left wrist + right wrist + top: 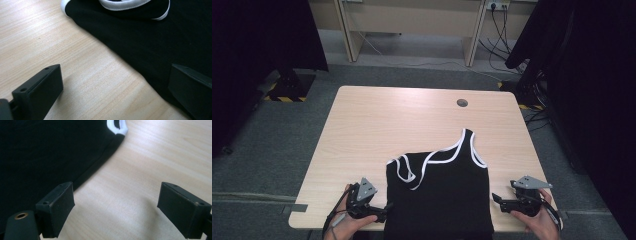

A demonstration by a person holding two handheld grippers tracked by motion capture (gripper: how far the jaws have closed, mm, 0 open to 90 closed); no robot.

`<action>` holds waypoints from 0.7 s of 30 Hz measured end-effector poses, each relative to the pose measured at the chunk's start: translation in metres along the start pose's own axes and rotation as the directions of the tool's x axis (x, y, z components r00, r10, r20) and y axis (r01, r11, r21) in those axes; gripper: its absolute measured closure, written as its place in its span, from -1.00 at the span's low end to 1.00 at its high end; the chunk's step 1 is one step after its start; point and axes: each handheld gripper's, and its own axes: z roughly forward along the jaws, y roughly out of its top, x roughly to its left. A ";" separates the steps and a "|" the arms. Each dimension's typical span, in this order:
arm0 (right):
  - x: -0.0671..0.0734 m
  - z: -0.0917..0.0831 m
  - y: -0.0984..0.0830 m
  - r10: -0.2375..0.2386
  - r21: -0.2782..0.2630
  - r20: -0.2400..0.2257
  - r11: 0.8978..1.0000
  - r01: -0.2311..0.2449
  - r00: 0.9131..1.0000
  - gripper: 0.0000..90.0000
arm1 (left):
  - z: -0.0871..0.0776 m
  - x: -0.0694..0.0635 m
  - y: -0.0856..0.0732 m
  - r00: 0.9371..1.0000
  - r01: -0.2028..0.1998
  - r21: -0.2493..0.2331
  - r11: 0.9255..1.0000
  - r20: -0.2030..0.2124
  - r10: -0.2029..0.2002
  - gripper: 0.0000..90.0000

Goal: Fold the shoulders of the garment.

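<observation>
A black sleeveless top (439,197) with white trim lies flat on the pale wooden table (402,115), its hem hanging over the near edge and one strap pointing toward the far right. My left gripper (381,214) rests at the top's left side, open. In the left gripper view the black cloth (150,37) runs under the right jaw while the left jaw is over bare wood; nothing is pinched in the left gripper (115,75). My right gripper (498,200) sits at the top's right side, open. In the right gripper view the cloth's edge (45,152) passes by the left jaw of the right gripper (116,192).
A round cable hole (462,103) is set in the table near its far edge. Dark curtains (257,35) hang at both sides. A light desk frame (412,25) and loose cables (502,45) stand on the grey floor beyond the table.
</observation>
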 end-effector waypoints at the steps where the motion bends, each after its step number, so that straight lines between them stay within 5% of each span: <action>1: 0.000 0.000 0.000 0.000 0.000 0.000 1.000 0.000 1.000 -0.68 | 0.000 0.000 0.000 1.000 0.000 0.000 1.000 0.000 0.000 -1.00; 21: -0.010 0.031 0.052 0.019 -0.029 -0.042 0.999 -0.020 0.999 -0.66 | 0.007 0.006 0.011 1.000 -0.019 0.039 0.999 0.025 0.018 -1.00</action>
